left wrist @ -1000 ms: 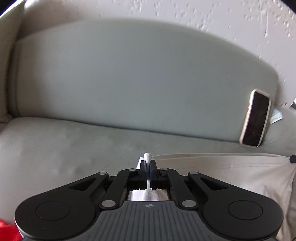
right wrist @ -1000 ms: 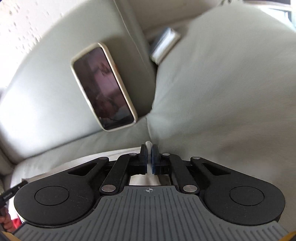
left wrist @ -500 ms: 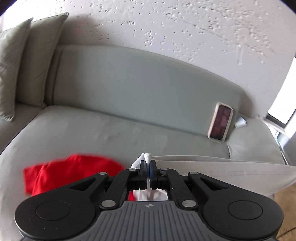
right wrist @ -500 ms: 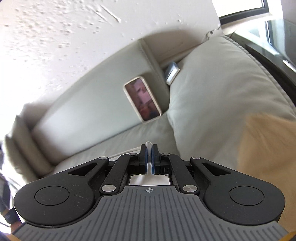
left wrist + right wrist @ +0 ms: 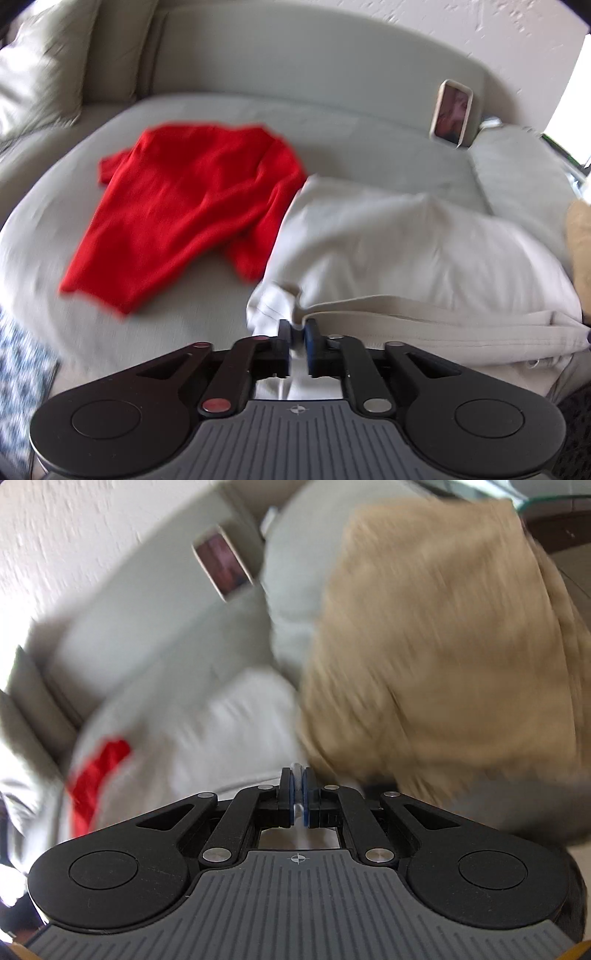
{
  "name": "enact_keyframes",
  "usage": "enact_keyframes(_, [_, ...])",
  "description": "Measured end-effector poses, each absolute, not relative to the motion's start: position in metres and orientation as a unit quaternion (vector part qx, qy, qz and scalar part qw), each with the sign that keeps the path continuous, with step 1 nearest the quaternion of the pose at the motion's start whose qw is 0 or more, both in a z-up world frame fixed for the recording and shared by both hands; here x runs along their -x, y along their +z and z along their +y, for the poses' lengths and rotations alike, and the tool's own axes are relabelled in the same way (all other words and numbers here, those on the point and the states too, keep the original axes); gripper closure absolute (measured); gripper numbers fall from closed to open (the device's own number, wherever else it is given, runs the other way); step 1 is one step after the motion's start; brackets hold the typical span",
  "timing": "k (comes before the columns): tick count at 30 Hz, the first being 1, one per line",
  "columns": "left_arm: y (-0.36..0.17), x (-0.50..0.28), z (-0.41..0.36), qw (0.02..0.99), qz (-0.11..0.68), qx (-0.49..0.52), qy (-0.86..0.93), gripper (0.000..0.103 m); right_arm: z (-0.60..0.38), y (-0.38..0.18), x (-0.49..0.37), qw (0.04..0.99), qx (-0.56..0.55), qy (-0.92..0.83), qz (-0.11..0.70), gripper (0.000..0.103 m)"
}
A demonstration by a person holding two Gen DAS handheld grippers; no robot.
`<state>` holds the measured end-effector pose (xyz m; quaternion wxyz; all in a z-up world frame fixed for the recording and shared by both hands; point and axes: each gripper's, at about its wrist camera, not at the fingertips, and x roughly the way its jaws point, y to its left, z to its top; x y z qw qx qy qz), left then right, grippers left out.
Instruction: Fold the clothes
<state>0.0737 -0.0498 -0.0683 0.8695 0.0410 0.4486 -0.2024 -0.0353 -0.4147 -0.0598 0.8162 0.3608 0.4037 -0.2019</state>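
Observation:
An off-white garment (image 5: 406,251) lies folded over on the sofa seat (image 5: 192,314), its near edge doubled toward me. My left gripper (image 5: 297,326) is shut on its near left corner. My right gripper (image 5: 297,775) is shut on a thin edge of the same off-white garment (image 5: 229,723). A red garment (image 5: 184,206) lies spread on the seat to the left, and shows as a red patch in the right wrist view (image 5: 99,775). A tan garment (image 5: 443,646) lies on the right cushion, blurred.
A phone (image 5: 452,110) leans against the sofa back at the right, also in the right wrist view (image 5: 225,565). Cushions (image 5: 33,74) stand at the far left. A patterned rug (image 5: 18,387) lies below the seat's left edge.
Both grippers have pulled back toward the seat's front and tipped down, carrying the off-white garment's edge over itself. The red and tan garments have come fully into view.

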Motion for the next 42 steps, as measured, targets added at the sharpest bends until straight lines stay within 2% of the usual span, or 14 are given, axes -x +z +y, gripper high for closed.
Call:
enact_keyframes(2, [-0.061,-0.056,-0.041,0.886,0.422,-0.035,-0.191,0.076,-0.408,-0.068,0.047,0.804,-0.358,-0.209,0.425,0.065])
enact_keyframes(3, [-0.055,-0.049,-0.039,0.894,0.403,-0.036,-0.191,0.076,-0.405,-0.068,0.054,0.802,-0.360,-0.212,0.426,0.061])
enact_keyframes(9, [-0.042,-0.041,-0.093,0.876,0.364,-0.068,-0.310,0.076,-0.384,-0.044,0.059,0.843,-0.331,-0.183,0.383,0.060])
enact_keyframes(13, [-0.065,-0.075,-0.139,0.856,0.401,-0.074,-0.317,0.075,-0.371,-0.053,0.013,0.849,-0.323,-0.136,0.395,0.061])
enact_keyframes(15, [-0.076,-0.094,-0.153,0.852,0.414,-0.088,-0.307,0.076,-0.369,-0.063,-0.013,0.843,-0.327,-0.127,0.408,0.068])
enact_keyframes(18, [-0.086,-0.113,-0.165,0.841,0.437,-0.103,-0.302,0.076,-0.375,-0.073,-0.042,0.833,-0.329,-0.127,0.427,0.070])
enact_keyframes(21, [-0.094,-0.125,-0.165,0.816,0.470,-0.104,-0.321,0.077,-0.384,-0.083,-0.062,0.822,-0.325,-0.130,0.448,0.069])
enact_keyframes(23, [-0.099,-0.128,-0.163,0.792,0.496,-0.102,-0.341,0.085,-0.390,-0.091,-0.072,0.811,-0.330,-0.114,0.470,0.069])
enact_keyframes(31, [-0.088,-0.085,-0.125,0.727,0.514,-0.112,-0.442,0.086,-0.396,-0.114,-0.064,0.737,-0.390,-0.020,0.552,0.069])
enact_keyframes(34, [-0.082,-0.050,-0.109,0.696,0.507,-0.173,-0.478,0.085,-0.382,-0.111,-0.039,0.718,-0.377,0.021,0.585,0.069])
enact_keyframes(36, [-0.074,-0.030,-0.096,0.694,0.493,-0.205,-0.483,0.085,-0.372,-0.105,-0.018,0.716,-0.357,0.028,0.599,0.064])
enact_keyframes(39, [-0.056,-0.029,-0.075,0.719,0.472,-0.150,-0.488,0.083,-0.364,-0.091,0.010,0.728,-0.341,0.025,0.594,0.064])
enact_keyframes(41, [-0.044,-0.042,-0.072,0.762,0.438,-0.102,-0.465,0.068,-0.360,-0.080,0.026,0.741,-0.333,0.022,0.583,0.064])
enact_keyframes(42, [-0.041,-0.051,-0.076,0.791,0.418,-0.084,-0.439,0.068,-0.359,-0.073,0.027,0.755,-0.330,0.018,0.566,0.064])
